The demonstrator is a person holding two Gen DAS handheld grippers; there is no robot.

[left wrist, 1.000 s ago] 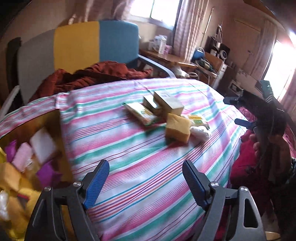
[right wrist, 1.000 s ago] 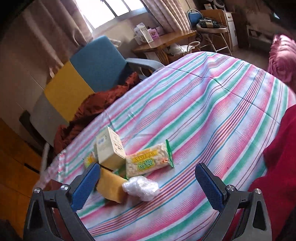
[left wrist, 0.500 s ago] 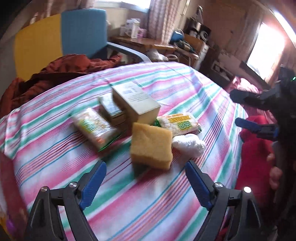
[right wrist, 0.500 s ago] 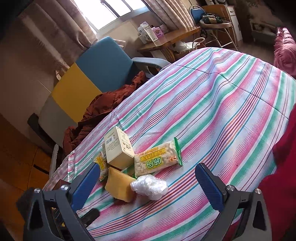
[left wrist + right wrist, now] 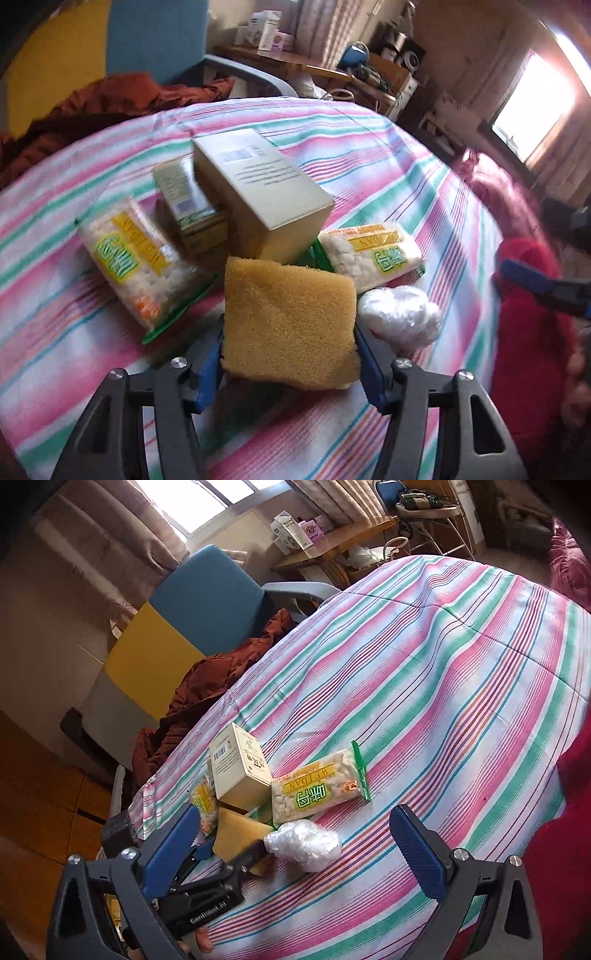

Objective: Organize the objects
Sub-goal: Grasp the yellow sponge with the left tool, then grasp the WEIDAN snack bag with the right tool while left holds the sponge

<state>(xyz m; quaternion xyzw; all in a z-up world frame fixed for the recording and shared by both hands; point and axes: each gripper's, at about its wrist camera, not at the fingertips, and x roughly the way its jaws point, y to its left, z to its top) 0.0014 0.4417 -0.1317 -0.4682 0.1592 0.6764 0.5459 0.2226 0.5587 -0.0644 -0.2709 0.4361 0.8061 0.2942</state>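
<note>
Left gripper (image 5: 290, 354) is down on the yellow sponge (image 5: 290, 325), jaws closing, both blue pads (image 5: 210, 363) flanking its sides and looking right at contact. I can't tell whether it's squeezed yet. The sponge lies on the striped bedspread (image 5: 388, 155) at the near end of the pile, touching the tan box (image 5: 258, 199) behind it and just beside the crumpled plastic wrap (image 5: 400, 317).

To do this well, I'd say finish the squeeze gently: a sponge compresses, so let the pads sink in before lifting, then go straight up so the box doesn't tip and the 2 snack packs (image 5: 129, 258) don't drag.

Right gripper (image 5: 295, 843) hangs wide open with nothing between its pads, near the plastic wrap from the other side.

Room check: the pile sits near the bed's edge on the left gripper's side, with the rust-coloured cloth (image 5: 207, 701) and the chair (image 5: 207, 602) beyond it. Open striped bedspread stretches away past the packs, plenty of clear space there.
</note>
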